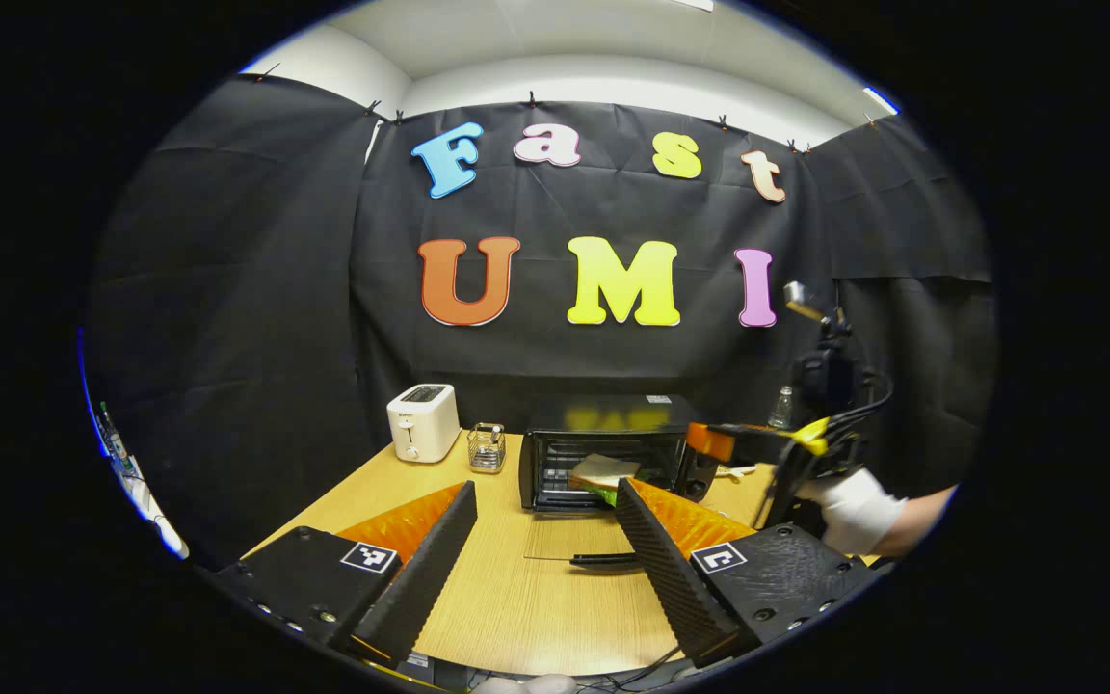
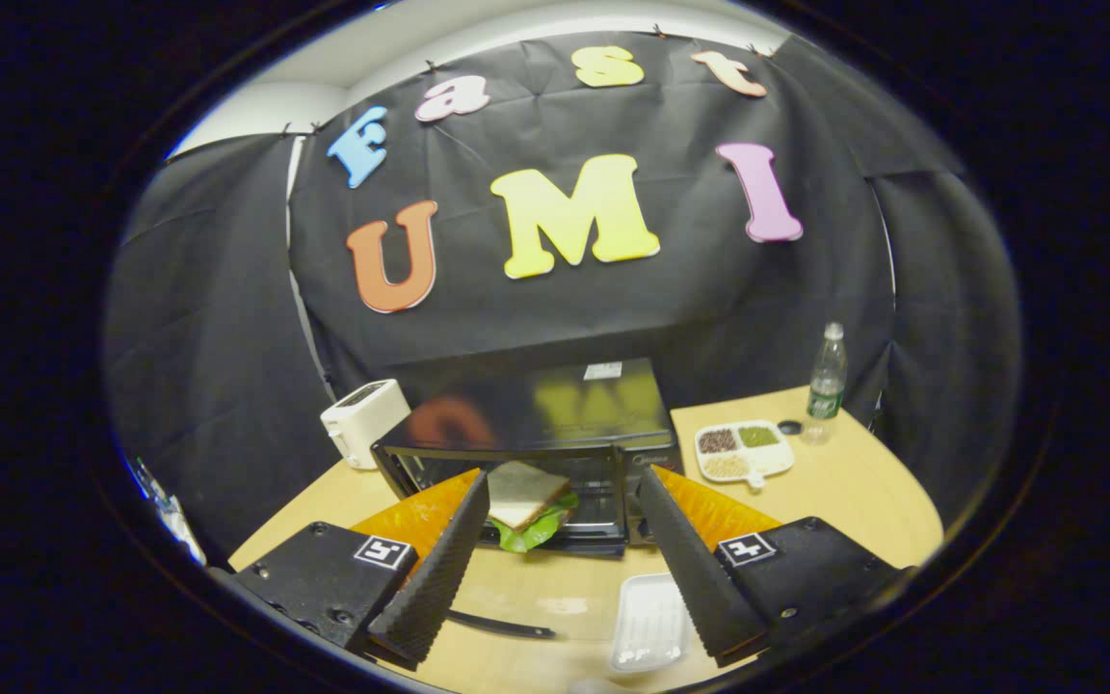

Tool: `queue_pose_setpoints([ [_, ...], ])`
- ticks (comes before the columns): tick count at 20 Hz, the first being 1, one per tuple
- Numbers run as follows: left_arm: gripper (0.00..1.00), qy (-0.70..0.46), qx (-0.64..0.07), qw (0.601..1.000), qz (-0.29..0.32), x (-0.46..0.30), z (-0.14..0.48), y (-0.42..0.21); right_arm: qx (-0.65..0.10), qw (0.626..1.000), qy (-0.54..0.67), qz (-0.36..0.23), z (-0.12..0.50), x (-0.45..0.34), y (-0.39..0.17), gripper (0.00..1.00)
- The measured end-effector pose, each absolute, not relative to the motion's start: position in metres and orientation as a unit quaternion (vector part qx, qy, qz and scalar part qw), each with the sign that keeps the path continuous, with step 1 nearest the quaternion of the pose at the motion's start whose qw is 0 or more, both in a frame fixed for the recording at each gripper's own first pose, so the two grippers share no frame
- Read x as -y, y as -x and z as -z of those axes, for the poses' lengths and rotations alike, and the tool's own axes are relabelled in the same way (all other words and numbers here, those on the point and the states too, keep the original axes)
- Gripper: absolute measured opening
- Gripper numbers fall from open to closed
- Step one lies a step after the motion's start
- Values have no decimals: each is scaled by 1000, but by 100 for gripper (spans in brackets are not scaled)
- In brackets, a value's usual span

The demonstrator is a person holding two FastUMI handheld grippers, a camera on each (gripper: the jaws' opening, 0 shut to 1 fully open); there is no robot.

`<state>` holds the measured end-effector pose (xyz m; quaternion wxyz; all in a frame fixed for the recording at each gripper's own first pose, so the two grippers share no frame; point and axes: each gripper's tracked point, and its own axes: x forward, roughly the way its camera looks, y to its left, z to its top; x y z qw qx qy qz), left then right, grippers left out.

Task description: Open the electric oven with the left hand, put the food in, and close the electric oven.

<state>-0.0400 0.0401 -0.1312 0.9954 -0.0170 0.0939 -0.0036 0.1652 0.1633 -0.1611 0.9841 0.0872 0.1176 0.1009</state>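
The black electric oven [image 1: 603, 424] stands at the back of the wooden table with its glass door folded down flat, the door handle [image 1: 603, 558] nearest me. A sandwich [image 1: 601, 471] of white bread and green lettuce lies in the oven's mouth. My left gripper [image 1: 545, 492] is open in front of the oven, with nothing between its fingers. In the right gripper view the right gripper [image 2: 563, 479] is open just before the oven [image 2: 555, 414], and the sandwich [image 2: 526, 499] sits by its left finger, not gripped. A gloved hand [image 1: 854, 506] holds the right gripper [image 1: 714, 443] at the oven's right front.
A white toaster [image 1: 422, 421] and a small glass holder [image 1: 486, 446] stand left of the oven. An empty white tray [image 2: 651, 622] lies on the table before the oven. A divided dish of seeds [image 2: 743, 448] and a bottle [image 2: 827, 371] are at the right.
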Motion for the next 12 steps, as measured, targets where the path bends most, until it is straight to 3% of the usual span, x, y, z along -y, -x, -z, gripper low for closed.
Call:
queue_pose_setpoints([
  [2, 95, 10, -89, 996, 3, -35, 133, 36, -105, 986, -71, -104, 135, -142, -140, 94],
  [4, 95, 1, -91, 996, 6, -30, 141, 32, -90, 989, -61, -100, 109, -116, -120, 100],
  [5, 95, -4, -92, 996, 8, -26, 145, 29, -85, 990, -56, -95, 98, -101, -109, 95],
  [8, 100, -11, -98, 995, 17, -10, 164, 17, -67, 994, -41, -76, 70, -56, -84, 95],
  [9, 95, -14, -99, 995, 19, -4, 174, 12, -62, 995, -38, -67, 63, -42, -74, 95],
  [12, 96, -13, -122, 992, 27, 13, 210, 2, -59, 996, -20, -60, 49, -16, -57, 95],
])
